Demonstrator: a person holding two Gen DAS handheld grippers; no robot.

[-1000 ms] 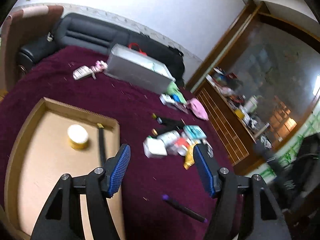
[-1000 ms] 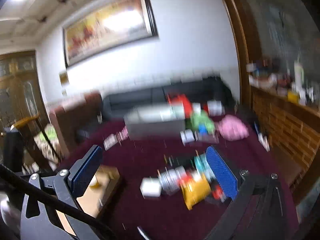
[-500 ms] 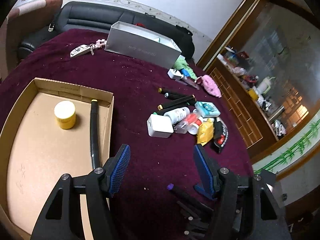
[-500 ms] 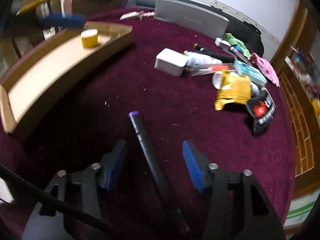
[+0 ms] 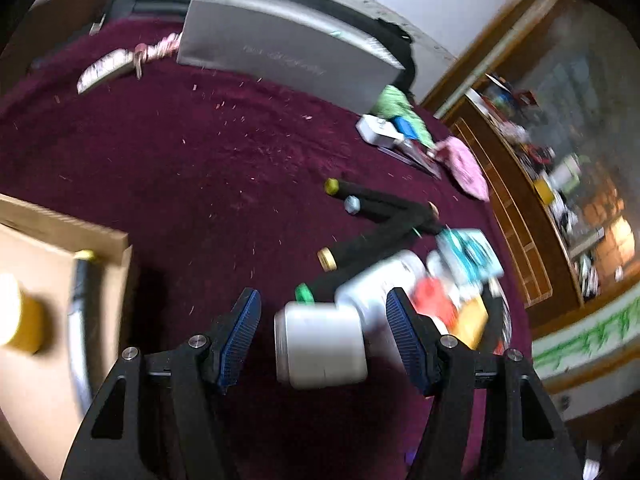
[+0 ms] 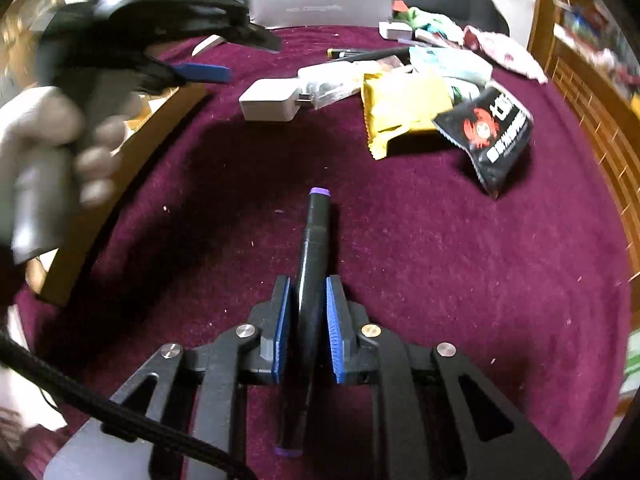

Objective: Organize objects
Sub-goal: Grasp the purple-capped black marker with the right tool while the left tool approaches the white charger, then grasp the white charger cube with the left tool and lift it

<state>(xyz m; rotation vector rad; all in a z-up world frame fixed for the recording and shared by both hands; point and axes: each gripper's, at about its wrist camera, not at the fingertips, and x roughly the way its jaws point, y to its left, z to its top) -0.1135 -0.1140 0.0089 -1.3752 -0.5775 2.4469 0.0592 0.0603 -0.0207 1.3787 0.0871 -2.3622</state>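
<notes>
You have five black markers [image 5: 376, 240] in all, one white charger block [image 5: 320, 346], one cardboard tray [image 5: 64, 236] and two snack packets [image 6: 400, 108].

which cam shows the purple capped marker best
The right wrist view: the purple-capped marker lies sharp and centred, with the right hand-held gripper closed around its barrel. The left wrist view shows at most a purple speck at its bottom edge, too small to identify.
</notes>
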